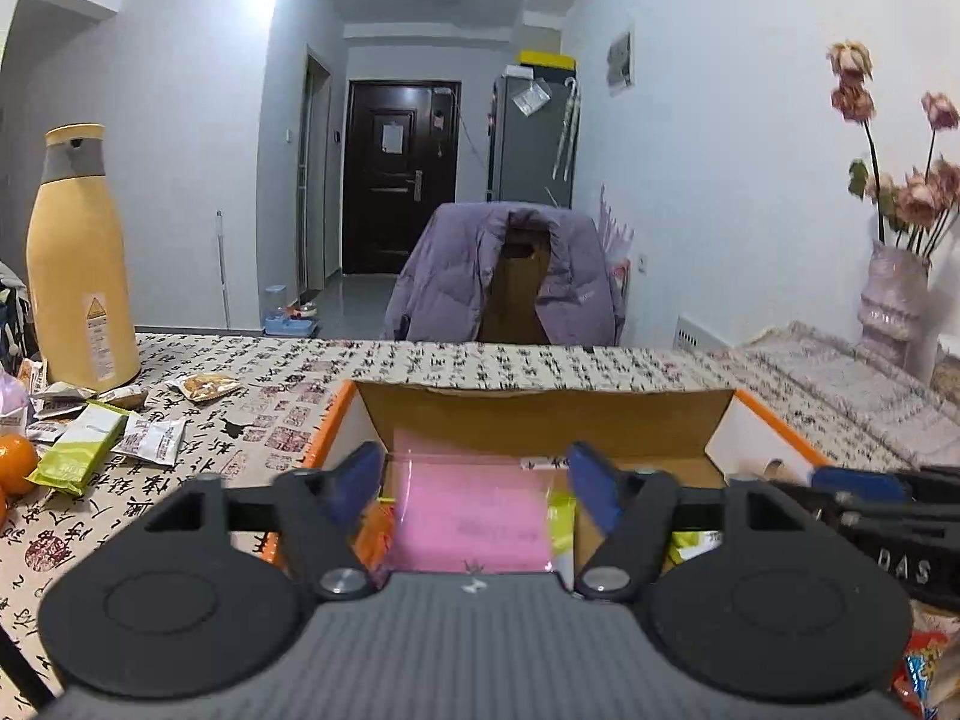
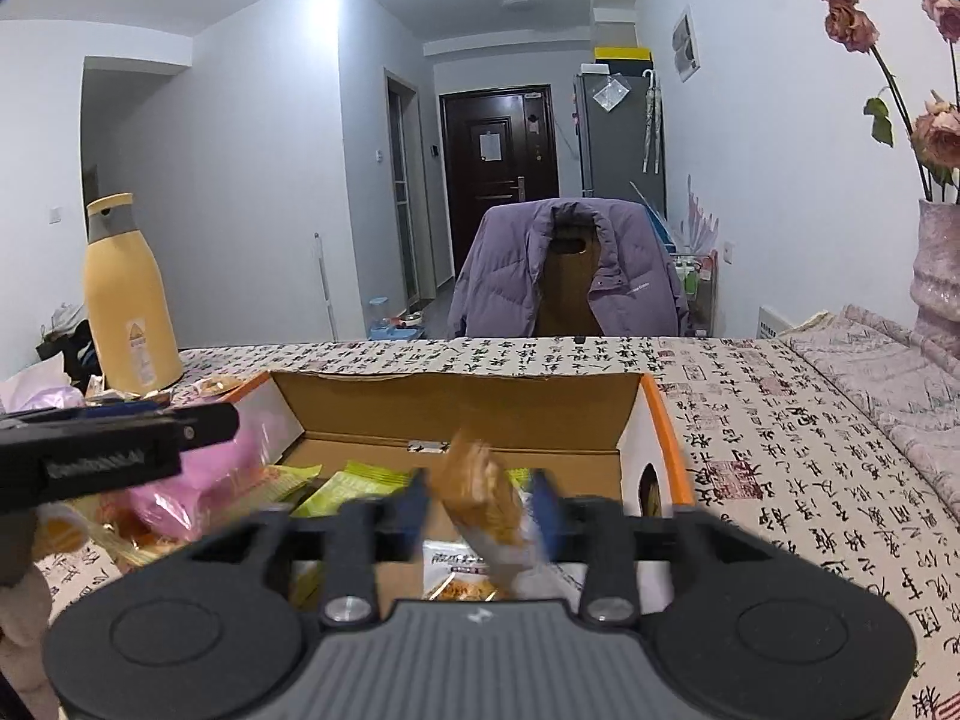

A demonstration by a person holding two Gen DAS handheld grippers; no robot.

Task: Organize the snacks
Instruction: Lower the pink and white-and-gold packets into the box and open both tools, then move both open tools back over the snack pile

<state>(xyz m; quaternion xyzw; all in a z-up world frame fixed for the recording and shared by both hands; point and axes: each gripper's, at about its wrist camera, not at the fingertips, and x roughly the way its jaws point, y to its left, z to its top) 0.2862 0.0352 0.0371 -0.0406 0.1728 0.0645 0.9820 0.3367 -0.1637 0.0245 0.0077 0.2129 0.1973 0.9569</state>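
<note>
Hovering left gripper point(image 1: 474, 483): its 2 blue-padded fingers are standing spread apart over the open box, nothing between them but the view down onto a glossy pink packet point(image 1: 474, 516).
Right gripper point(image 2: 480, 501): its 2 blue pads are pinching a crinkled brown-and-white snack sachet point(image 2: 489, 504), which is blurring and tilting up out of the grip above the box interior.
Pink packet: smooth, shiny plastic, roughly rectangular, lying inside the box at its left part.
Box point(image 2: 456, 414): corrugated brown cardboard with white outer walls and orange edging, rectangular, its flap standing up at the far side; it is sitting on the table between both grippers and the chair.
Box contents: flat lime-green wrappers point(image 2: 354, 486) and a white printed sachet point(image 2: 456, 567) are lying in the bottom, overlapping.
Loose snacks point(image 1: 150, 438): 1 green bar wrapper and several small white and brown sachets are scattering on the cloth left of the box, near 1 orange point(image 1: 15, 462).
Tablecloth point(image 2: 780, 450): matte fabric printed with black calligraphy and red seals.
Flask point(image 1: 78, 276): tall, smooth, mustard-yellow bottle shape with a grey collar, standing upright at the far left.
Chair point(image 2: 570, 282): brown back draped in a quilted purple jacket.
</note>
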